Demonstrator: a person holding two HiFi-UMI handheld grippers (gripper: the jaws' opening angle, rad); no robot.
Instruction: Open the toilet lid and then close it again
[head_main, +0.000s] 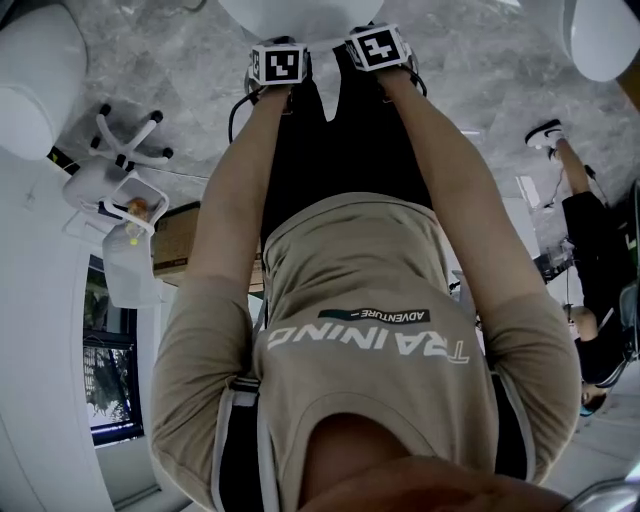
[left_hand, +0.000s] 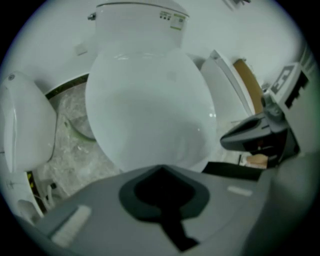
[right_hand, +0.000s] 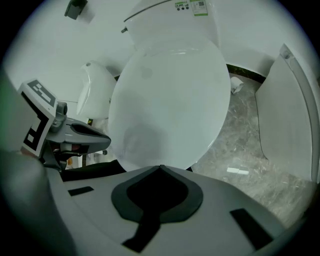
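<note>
The white toilet lid lies shut and glossy over the bowl, in front of the tank, above a grey marbled floor. The person's arms reach steeply down toward its front edge, side by side (the marker cubes sit close together). The left tongs and right tongs each have jaws pressed together, holding nothing.

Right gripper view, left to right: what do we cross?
Left gripper → toilet lid → white fixture at the right edge.
</note>
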